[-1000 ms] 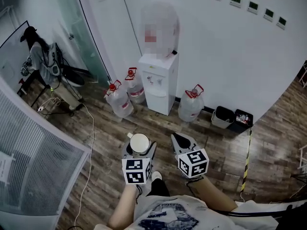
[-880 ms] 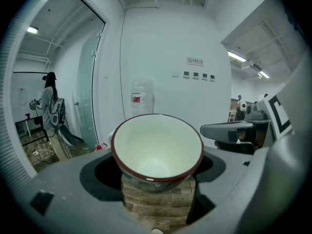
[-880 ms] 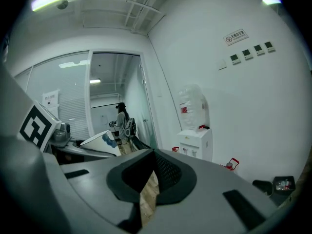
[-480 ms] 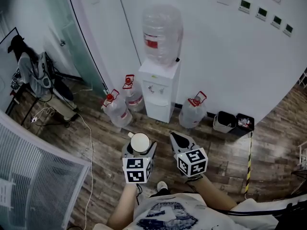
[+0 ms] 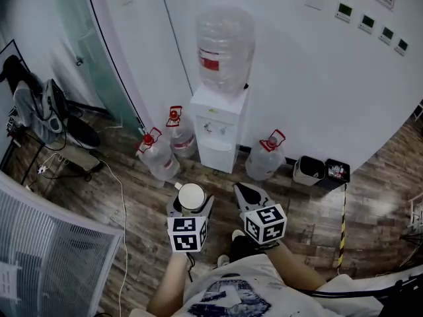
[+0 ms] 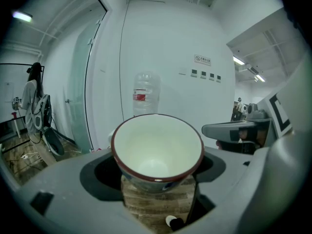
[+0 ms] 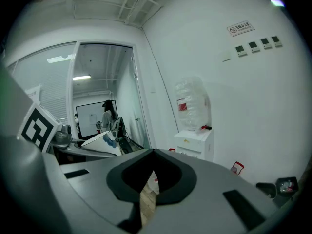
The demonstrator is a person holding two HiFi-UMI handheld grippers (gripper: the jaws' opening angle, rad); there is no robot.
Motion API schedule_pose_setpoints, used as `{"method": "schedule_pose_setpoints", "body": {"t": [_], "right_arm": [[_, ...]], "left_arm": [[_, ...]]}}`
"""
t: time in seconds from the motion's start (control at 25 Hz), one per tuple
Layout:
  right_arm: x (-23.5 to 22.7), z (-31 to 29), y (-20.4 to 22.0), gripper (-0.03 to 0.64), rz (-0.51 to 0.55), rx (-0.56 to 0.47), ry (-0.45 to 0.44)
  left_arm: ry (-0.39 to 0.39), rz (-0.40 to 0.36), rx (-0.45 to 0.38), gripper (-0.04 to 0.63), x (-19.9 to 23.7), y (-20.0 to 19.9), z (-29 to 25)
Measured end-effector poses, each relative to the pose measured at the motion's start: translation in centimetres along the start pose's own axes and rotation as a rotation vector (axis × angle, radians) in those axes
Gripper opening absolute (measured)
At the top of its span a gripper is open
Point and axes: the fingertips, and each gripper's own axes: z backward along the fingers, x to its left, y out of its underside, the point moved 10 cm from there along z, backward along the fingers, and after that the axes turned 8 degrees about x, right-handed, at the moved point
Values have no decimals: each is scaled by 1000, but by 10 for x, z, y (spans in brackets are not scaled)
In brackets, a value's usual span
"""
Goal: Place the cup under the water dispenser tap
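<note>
Left tool (image 5: 190, 209) is closed on the cup (image 6: 157, 147), which is gripped low on its body and held upright, well apart from the water dispenser (image 5: 218, 127). Right tool (image 5: 250, 191) is shut on nothing and is held just beside the left one.

The carrying step is judged to be in hand, as the cup has not yet been brought to the dispenser. Next, it would need to be carried across the floor (image 5: 132, 197), kept level, and set in the recess beneath a tap.

The cup is seen to be round and flaring. It is glazed white inside, with a dark red rim and blue marks outside, and it is empty. The dispenser is a white boxy cabinet topped by a clear ribbed plastic bottle (image 5: 225, 48). The floor is made of grained wood planks.
</note>
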Motion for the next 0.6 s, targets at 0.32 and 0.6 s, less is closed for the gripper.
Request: {"method": "schedule_pose_setpoints", "body": {"t": [0.32, 0.6], "right_arm": [[-32, -61, -12, 20, 18, 26, 0], [-91, -148, -25, 20, -16, 51, -22]], "left_arm": [[13, -9, 26, 437, 20, -20, -55], [12, -7, 65, 437, 52, -48, -149]]}}
